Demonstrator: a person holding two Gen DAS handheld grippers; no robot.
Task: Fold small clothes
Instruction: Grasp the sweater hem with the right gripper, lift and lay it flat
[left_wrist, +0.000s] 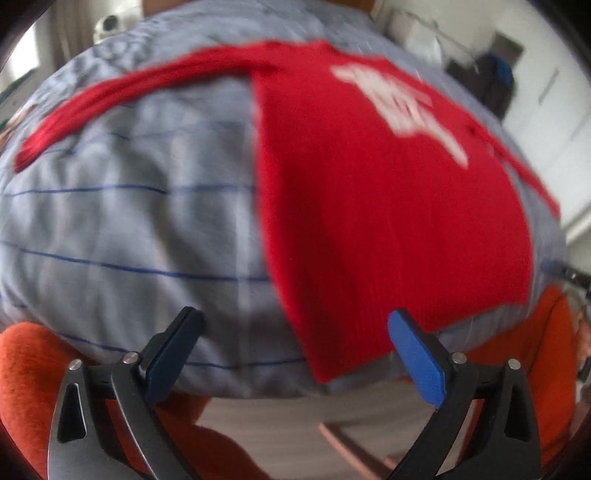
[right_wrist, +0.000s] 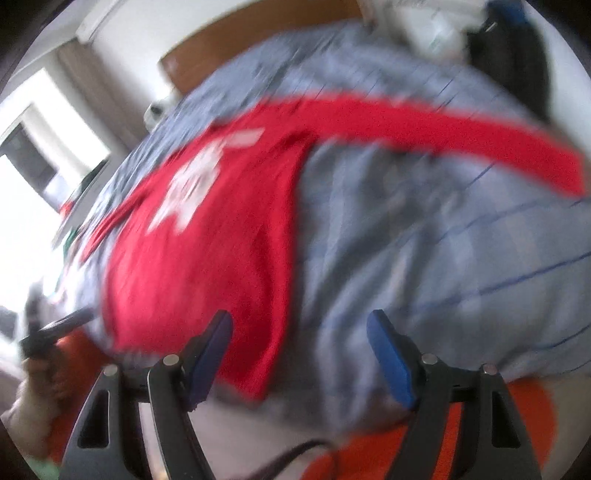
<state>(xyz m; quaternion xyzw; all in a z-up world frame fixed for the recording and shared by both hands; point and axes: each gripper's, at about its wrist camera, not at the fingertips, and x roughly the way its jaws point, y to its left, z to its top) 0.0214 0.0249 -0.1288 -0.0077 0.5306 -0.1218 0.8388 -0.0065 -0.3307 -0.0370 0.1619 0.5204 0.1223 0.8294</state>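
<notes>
A small red long-sleeved shirt with a white print lies flat on the grey striped bedcover. One sleeve stretches out to the left in the left wrist view. My left gripper is open and empty, above the bed's near edge at the shirt's hem. In the right wrist view the shirt lies left of centre, with its other sleeve reaching to the right. My right gripper is open and empty, just off the shirt's lower right corner. Both views are blurred.
The person's orange trousers show below the bed edge, as does the floor. A wooden headboard and white walls are at the far side. The left gripper and hand show at the left in the right wrist view.
</notes>
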